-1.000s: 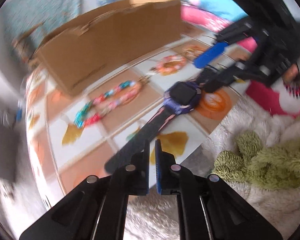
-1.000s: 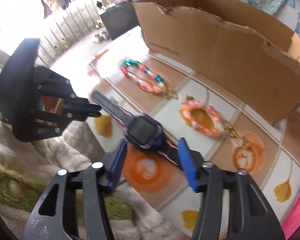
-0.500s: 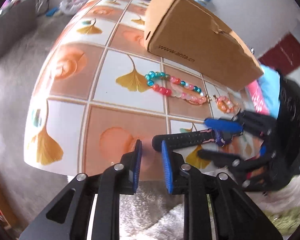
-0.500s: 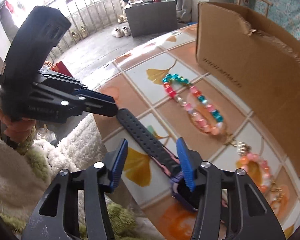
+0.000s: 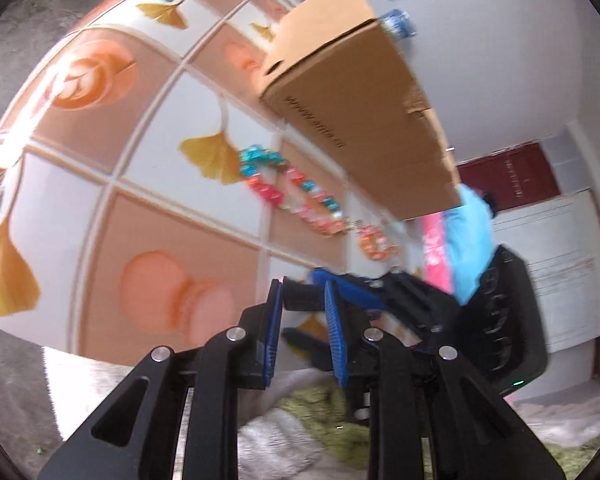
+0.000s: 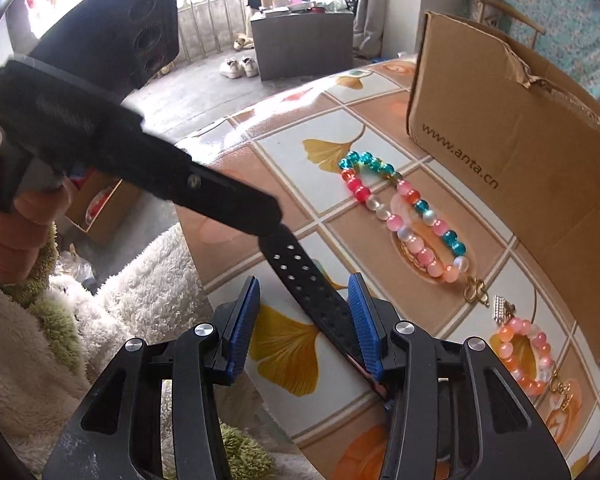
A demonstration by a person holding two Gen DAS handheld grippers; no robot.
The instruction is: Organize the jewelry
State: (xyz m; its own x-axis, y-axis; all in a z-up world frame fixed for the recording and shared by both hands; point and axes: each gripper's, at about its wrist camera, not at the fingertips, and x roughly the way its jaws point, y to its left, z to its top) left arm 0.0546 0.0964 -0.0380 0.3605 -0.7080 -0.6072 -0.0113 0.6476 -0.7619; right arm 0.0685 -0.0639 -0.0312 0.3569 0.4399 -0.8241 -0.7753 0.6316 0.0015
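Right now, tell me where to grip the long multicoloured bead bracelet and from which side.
Grip the long bead bracelet across one bead strand at its mid-length, coming from above: it lies flat as an open loop, and the cardboard box blocks the far side.

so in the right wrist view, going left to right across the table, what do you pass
left gripper gripping the tip of the watch strap → multicolour bead bracelet → small pink and orange bead bracelet, with the cardboard box behind the bracelets
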